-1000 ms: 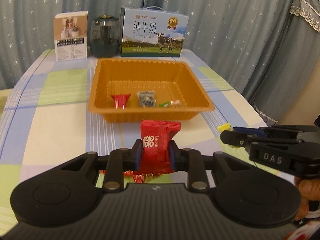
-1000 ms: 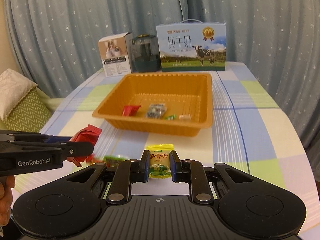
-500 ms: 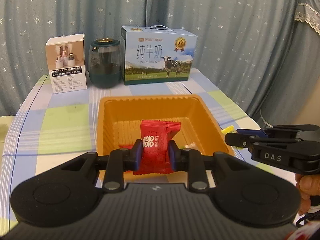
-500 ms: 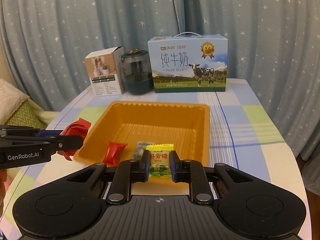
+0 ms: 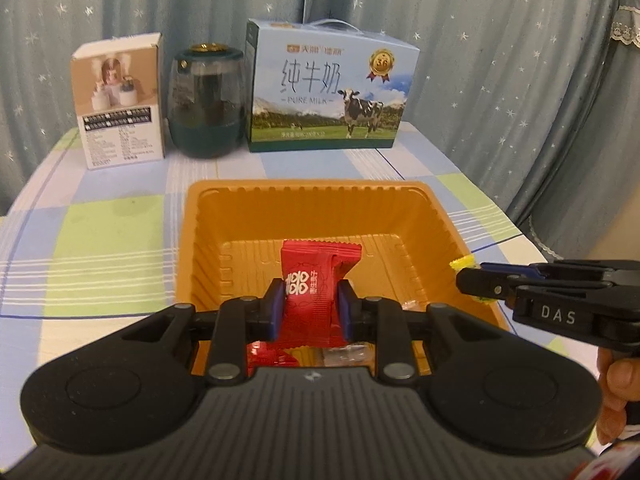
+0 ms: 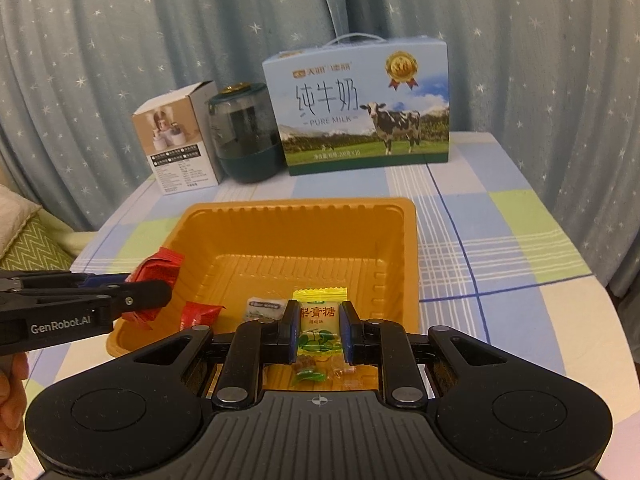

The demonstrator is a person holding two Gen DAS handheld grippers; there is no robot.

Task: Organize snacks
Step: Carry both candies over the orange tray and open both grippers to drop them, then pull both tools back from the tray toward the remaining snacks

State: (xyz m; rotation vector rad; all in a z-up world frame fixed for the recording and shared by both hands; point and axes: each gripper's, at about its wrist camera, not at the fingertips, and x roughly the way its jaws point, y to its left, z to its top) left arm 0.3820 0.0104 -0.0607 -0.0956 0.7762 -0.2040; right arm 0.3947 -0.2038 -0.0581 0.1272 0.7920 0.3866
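My left gripper [image 5: 308, 306] is shut on a red candy packet [image 5: 316, 280] and hangs over the near part of the orange tray [image 5: 304, 192]. The right gripper [image 6: 319, 326] is shut on a yellow-green candy packet [image 6: 320, 320], above the tray's [image 6: 296, 216] near right side. In the right wrist view the left gripper [image 6: 160, 294] enters from the left with the red packet [image 6: 158, 270] over the tray's left rim. On the tray floor lie a red candy [image 6: 200, 314], a pale wrapped snack [image 6: 262, 308] and small green and clear sweets [image 6: 310, 374].
At the table's far edge stand a white product box [image 5: 118, 102], a dark green jar [image 5: 208, 104] and a blue milk carton [image 5: 328, 88]. A checked cloth [image 6: 500, 248] covers the table. Starred curtains hang behind. A hand [image 5: 616, 392] holds the right gripper's handle.
Both grippers moved forward from in front of the tray to over it, each still holding its packet. The tray and the boxes behind it now look nearer.
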